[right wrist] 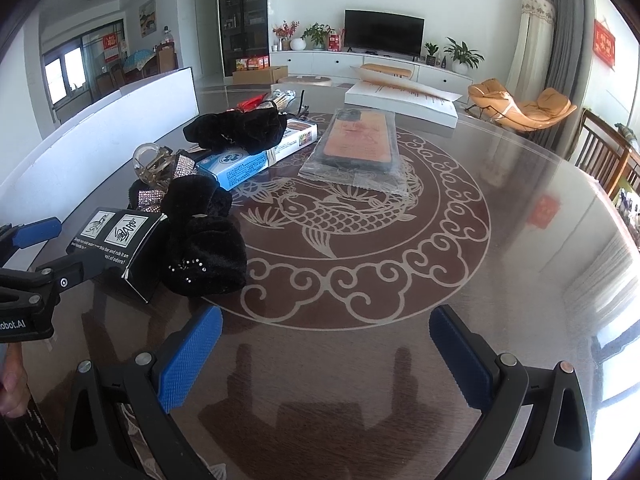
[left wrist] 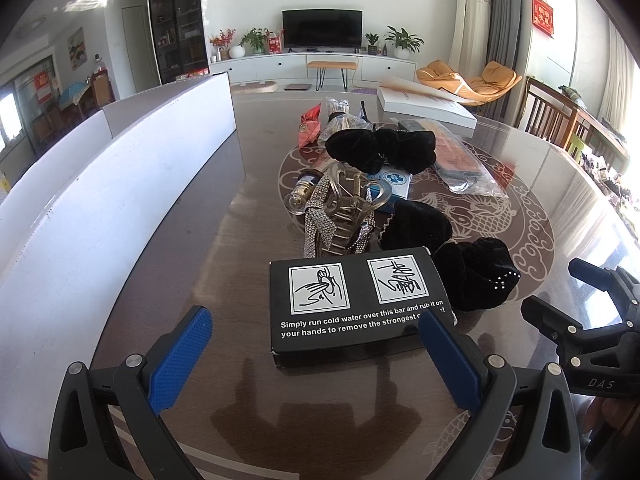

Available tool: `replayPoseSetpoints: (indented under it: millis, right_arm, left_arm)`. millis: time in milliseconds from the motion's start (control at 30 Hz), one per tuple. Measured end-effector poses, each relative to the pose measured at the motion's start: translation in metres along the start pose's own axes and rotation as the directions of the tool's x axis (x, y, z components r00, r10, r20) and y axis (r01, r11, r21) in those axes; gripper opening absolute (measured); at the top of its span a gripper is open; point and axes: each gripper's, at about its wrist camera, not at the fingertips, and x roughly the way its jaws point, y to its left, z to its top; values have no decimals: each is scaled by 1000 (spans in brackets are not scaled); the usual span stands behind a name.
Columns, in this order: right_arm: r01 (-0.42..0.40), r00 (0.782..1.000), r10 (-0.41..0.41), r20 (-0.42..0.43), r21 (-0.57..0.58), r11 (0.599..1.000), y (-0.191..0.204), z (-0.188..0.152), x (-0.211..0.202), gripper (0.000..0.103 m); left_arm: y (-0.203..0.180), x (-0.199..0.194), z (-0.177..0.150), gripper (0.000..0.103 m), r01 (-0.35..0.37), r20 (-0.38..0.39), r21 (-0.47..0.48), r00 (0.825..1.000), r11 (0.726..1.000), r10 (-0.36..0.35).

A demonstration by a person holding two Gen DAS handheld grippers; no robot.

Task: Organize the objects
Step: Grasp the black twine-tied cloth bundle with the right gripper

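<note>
Home living room: television [left wrist: 322, 28], houseplants [left wrist: 402, 40], lounge chair [left wrist: 468, 80].

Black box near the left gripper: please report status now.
Left gripper open, fingers either side of black box, not gripping. Right gripper open over bare table. Black velvet bow touches the box's right side.

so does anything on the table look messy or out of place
Yes: the small items lie in a loose heap, not sorted. A black velvet scrunchie is draped over the blue and white box, and the clear claw clip lies tangled with a rhinestone strap. Nothing looks spilled or broken.
</note>
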Motion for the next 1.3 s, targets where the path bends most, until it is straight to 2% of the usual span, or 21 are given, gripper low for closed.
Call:
replayPoseSetpoints:
  millis: [167, 300, 367, 500, 667, 700, 733, 767, 833, 867, 1100, 1200, 1300]
  right_arm:
    - [-98, 995, 98, -2, 57, 994, -11, 6, 0, 103]
    - [-151, 988, 151, 12, 2, 989, 1, 37, -9, 103]
    - [-188, 982, 186, -40, -48, 981, 14, 59, -3, 103]
    - [-227, 963, 204, -176, -121, 966, 39, 86, 22, 103]
    - [-247, 924, 197, -327, -118, 962, 56, 84, 65, 103]
    - [-267, 920, 225, -321, -94, 959, 54, 84, 68, 103]
    - [-260, 925, 228, -305, -67, 963, 49, 86, 68, 102]
    - [-222, 935, 197, -296, -52, 974, 43, 87, 68, 102]
    - [-187, 944, 175, -280, -17, 982, 30, 88, 66, 93]
    - [-186, 942, 175, -285, -11, 982, 26, 87, 66, 92]
    - [-194, 946, 158, -283, -102, 976, 16, 53, 43, 92]
    - [-184, 958, 148, -246, -133, 974, 9, 31, 18, 92]
    - [-188, 960, 159, -231, -109, 976, -4, 10, 0, 92]
  left_arm:
    - [22, -15, -1, 103, -2, 41, -102, 999, 995, 6]
    - [35, -21, -2, 103, 3, 53, -166, 999, 986, 6]
    - [38, -20, -3, 103, 5, 49, -179, 999, 984, 4]
    - [37, -20, -3, 103, 7, 46, -177, 999, 984, 1]
    - [38, -10, -2, 103, 12, -6, -183, 1000, 983, -14]
    - [39, -7, -2, 103, 15, -17, -187, 1000, 982, -18]
    - [39, -6, -2, 103, 16, -25, -190, 999, 982, -21]
    - [39, -5, -3, 103, 17, -28, -192, 999, 981, -23]
    - [39, -5, -2, 103, 22, -25, -192, 999, 981, -27]
    - [38, -6, -2, 103, 22, -22, -187, 999, 982, -26]
    - [22, -7, 3, 103, 60, -13, -95, 998, 994, -61]
    - [6, -9, 14, 103, 66, 7, 48, 998, 997, -66]
    - [-12, -4, 26, 103, 78, 3, 196, 997, 977, -81]
